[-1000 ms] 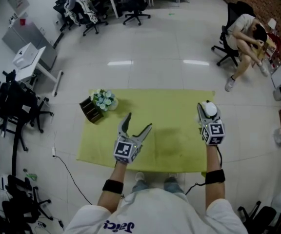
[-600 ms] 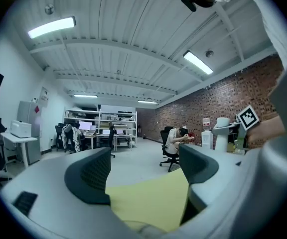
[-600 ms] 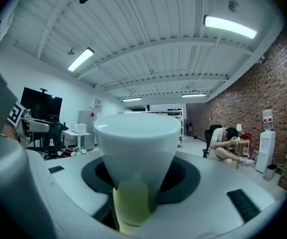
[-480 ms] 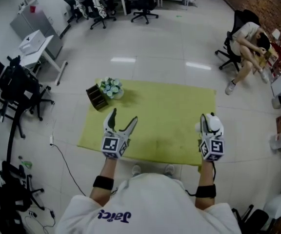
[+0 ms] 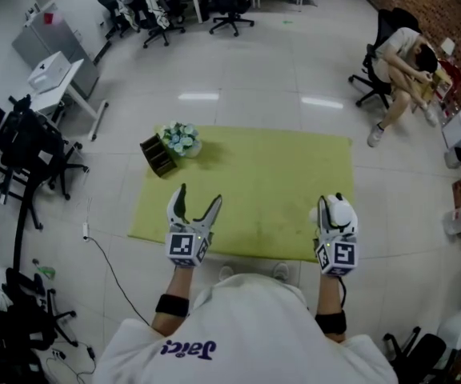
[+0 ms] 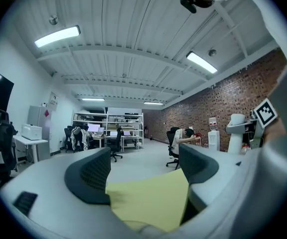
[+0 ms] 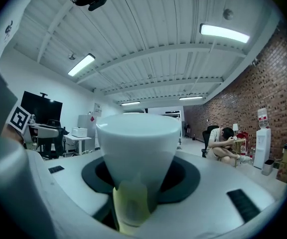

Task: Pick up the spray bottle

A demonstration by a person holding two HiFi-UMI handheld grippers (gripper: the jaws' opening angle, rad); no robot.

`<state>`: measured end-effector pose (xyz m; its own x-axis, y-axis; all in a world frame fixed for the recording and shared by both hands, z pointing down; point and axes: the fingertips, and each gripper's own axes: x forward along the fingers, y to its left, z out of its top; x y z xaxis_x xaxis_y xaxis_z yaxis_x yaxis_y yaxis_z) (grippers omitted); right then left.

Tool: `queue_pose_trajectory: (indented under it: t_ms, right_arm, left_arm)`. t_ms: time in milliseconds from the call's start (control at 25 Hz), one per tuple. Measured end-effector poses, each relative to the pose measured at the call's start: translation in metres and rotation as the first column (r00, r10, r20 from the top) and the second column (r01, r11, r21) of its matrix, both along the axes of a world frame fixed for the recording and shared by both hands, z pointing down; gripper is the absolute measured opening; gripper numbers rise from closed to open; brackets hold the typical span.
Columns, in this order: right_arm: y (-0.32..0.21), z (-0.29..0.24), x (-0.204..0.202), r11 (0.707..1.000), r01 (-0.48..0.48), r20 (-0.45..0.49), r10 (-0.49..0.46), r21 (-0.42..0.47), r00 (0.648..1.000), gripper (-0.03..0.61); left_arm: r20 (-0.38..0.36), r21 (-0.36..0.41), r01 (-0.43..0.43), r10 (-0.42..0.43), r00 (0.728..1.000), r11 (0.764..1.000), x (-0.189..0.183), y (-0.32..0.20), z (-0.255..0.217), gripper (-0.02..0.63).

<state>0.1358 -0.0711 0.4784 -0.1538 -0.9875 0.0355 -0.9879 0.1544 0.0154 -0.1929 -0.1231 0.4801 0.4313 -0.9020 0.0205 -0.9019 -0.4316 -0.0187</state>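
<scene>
Bottle [image 5: 340, 208] sits clamped in the right gripper [image 5: 337, 214], over the near right edge of the yellow cloth [image 5: 270, 174] and, by my reading, lifted off it. In the right gripper view it fills the frame, white and flaring wide above the jaws, so that flare should help stop a slide. Left gripper [image 5: 198, 199] stands spread wide, only cloth showing between its jaws, well apart on the left. Doing this well means a steady squeeze, a level wrist and no jerks, well clear of the flowers [image 5: 176, 138] at the far corner.
</scene>
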Motion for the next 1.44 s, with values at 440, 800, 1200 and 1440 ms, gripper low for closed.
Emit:
queue_pose_trajectory:
  t_ms: [440, 800, 1200, 1440]
  right_arm:
    - [0.023, 0.001, -0.002, 0.999, -0.034, 0.021, 0.033, 0.034, 0.999, 0.190]
    - [0.021, 0.005, -0.019, 1.000, 0.014, 0.008, -0.014, 0.006, 1.000, 0.189]
    - [0.017, -0.001, -0.023, 1.000, 0.024, -0.003, -0.024, 0.011, 1.000, 0.189]
    - [0.019, 0.001, -0.027, 1.000, 0.028, 0.001, -0.028, 0.009, 1.000, 0.189]
  left_arm:
    - [-0.018, -0.011, -0.028, 0.027, 0.999, 1.000, 0.018, 0.011, 0.007, 0.439]
    - [-0.018, -0.002, -0.034, 0.034, 0.999, 0.999, 0.023, 0.011, 0.003, 0.439]
    - [-0.026, 0.008, -0.008, 0.008, 1.000, 1.000, 0.014, 0.012, 0.002, 0.439]
    - [-0.029, 0.021, 0.016, -0.016, 0.999, 1.000, 0.006, 0.013, -0.004, 0.439]
